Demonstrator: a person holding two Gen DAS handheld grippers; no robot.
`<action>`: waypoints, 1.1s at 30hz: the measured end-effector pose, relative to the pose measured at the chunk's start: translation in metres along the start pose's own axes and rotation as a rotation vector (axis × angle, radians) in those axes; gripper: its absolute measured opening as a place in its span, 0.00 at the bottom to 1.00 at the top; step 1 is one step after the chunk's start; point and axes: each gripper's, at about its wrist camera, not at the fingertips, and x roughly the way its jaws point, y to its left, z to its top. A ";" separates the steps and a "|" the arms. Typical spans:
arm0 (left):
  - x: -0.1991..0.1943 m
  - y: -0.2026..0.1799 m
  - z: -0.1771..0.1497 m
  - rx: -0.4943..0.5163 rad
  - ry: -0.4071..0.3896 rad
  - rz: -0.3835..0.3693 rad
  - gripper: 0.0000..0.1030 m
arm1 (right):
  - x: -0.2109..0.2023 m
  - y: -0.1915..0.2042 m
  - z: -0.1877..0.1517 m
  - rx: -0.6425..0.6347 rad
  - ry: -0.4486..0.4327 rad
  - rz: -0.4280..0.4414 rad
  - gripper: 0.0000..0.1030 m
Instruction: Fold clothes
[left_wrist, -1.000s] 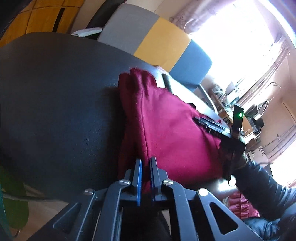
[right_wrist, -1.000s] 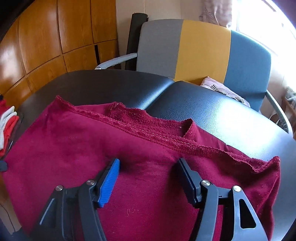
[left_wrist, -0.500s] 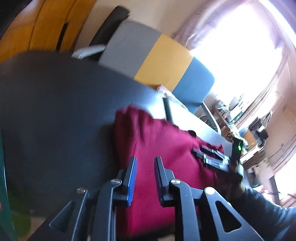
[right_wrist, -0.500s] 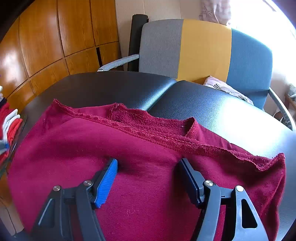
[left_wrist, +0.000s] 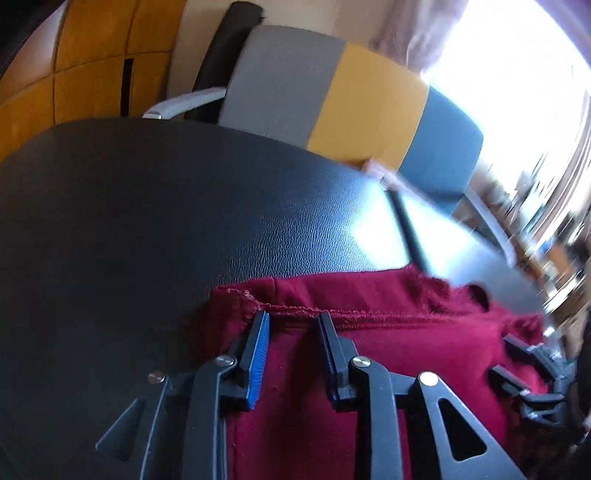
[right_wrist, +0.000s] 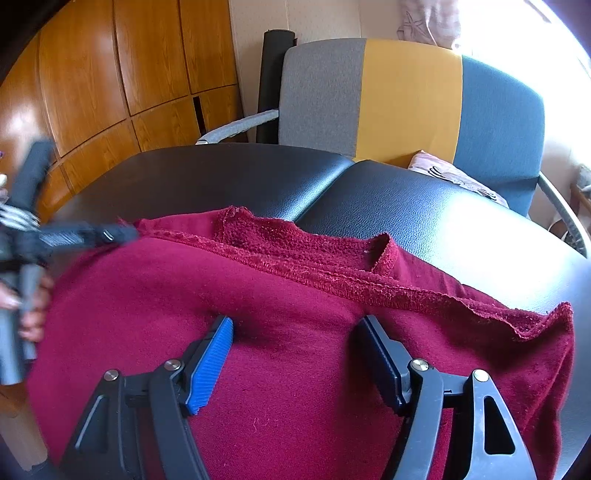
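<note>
Released from its pinch, the left gripper (left_wrist: 291, 325) spreads its fingers over the maroon garment (right_wrist: 295, 314); right gripper (right_wrist: 295, 332) fingers widen.

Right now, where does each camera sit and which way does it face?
Left wrist: on the left tongs, looking down over the red garment's hemmed edge and black table toward the chair; own fingers opening, nothing pinched; right tongs at far right.
Right wrist: on the right tongs, fingers spread, opening over the garment; left tongs and hand at left.
Shared: garment, table, chair, each other's tongs.
</note>
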 end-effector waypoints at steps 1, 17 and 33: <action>0.002 0.001 0.001 0.000 0.000 -0.004 0.25 | 0.001 0.000 0.000 -0.001 0.000 -0.001 0.72; 0.024 -0.013 0.019 0.111 0.014 0.050 0.25 | -0.049 -0.015 -0.006 0.162 -0.038 0.126 0.74; -0.013 -0.058 0.026 0.154 -0.013 0.113 0.31 | -0.163 -0.108 -0.131 0.458 -0.014 0.142 0.50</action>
